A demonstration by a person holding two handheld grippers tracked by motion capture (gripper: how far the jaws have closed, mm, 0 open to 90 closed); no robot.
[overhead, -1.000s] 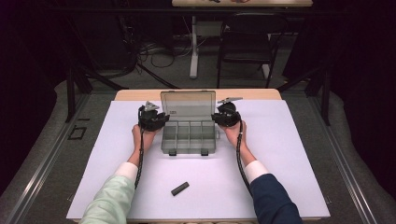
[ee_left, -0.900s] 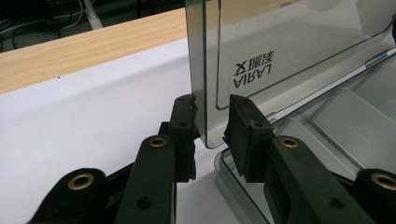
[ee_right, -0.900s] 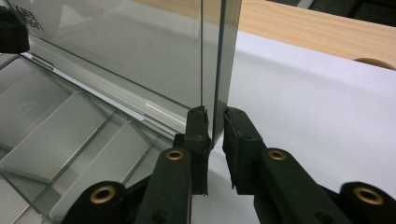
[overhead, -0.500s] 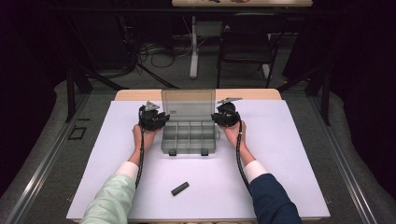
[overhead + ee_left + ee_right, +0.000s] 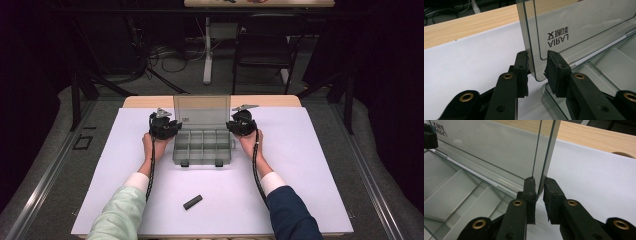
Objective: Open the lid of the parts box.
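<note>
Standing nearly upright at the centre of the high view, the clear lid (image 5: 201,111) of the compartment box (image 5: 204,148) runs left to right across the white surface (image 5: 310,170), hinged along the box's far edge. Each end of that long axis sits between jaws: the left hand-held gripper (image 5: 537,65) straddles the lid's left edge with one pad against it and the other pad just off it, while the right hand-held gripper (image 5: 538,187) pinches the right edge. Both hands are equally near. A small dark block (image 5: 192,202) lies apart, lower centre.
</note>
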